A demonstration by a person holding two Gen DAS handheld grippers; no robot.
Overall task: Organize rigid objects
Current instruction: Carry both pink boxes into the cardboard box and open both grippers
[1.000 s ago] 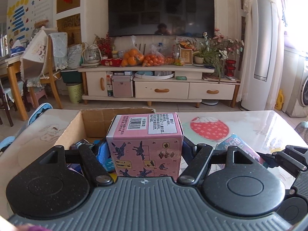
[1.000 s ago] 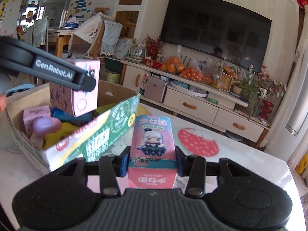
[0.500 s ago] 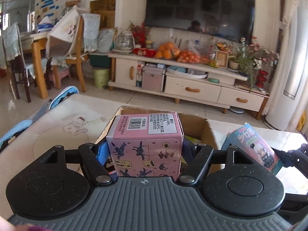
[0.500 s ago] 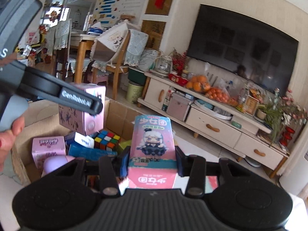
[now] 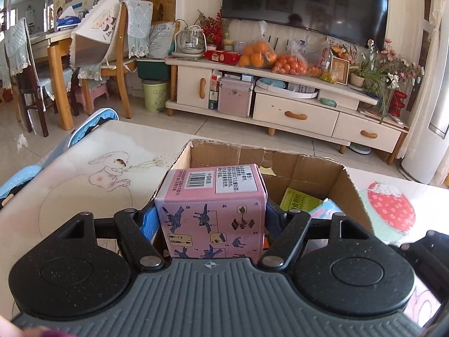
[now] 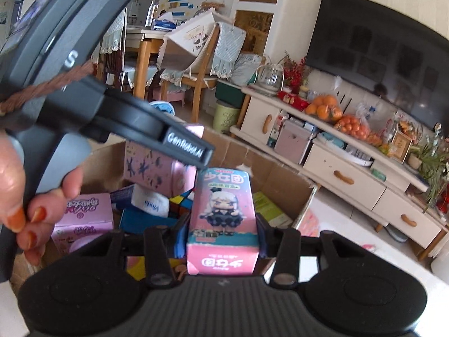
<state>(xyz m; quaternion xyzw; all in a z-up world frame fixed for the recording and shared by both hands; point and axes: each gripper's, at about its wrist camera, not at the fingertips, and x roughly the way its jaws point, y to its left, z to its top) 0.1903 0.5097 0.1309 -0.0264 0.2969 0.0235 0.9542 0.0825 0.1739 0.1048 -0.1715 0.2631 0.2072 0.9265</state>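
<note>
Both tools hang over an open cardboard box (image 5: pixel 348 185) that sits toward the far edge of the tabletop (image 5: pixel 92 185), each carrying a small carton for the sorting job. The left tool (image 5: pixel 212 219) is closed against the two sides of a pink cube carton (image 5: pixel 212 205) printed with assembly diagrams, held above the box's near-left part. The right tool (image 6: pixel 223 230) is clamped on a taller pink figure carton (image 6: pixel 223 219) showing a cartoon girl, also above the box interior. The step in hand appears to be the drop-off: the next move likely calls for lowering each carton into a free gap and spreading the fingers without knocking the other tool, which crosses close by in the right view. Inside the box lie another pink carton (image 6: pixel 84 219), a colour-cube puzzle (image 6: pixel 182 199), a blue pack and a green-yellow booklet (image 5: pixel 300 200); the box floor beneath both cartons is hidden, and the tools' fingertips are largely covered by what they hold.
</note>
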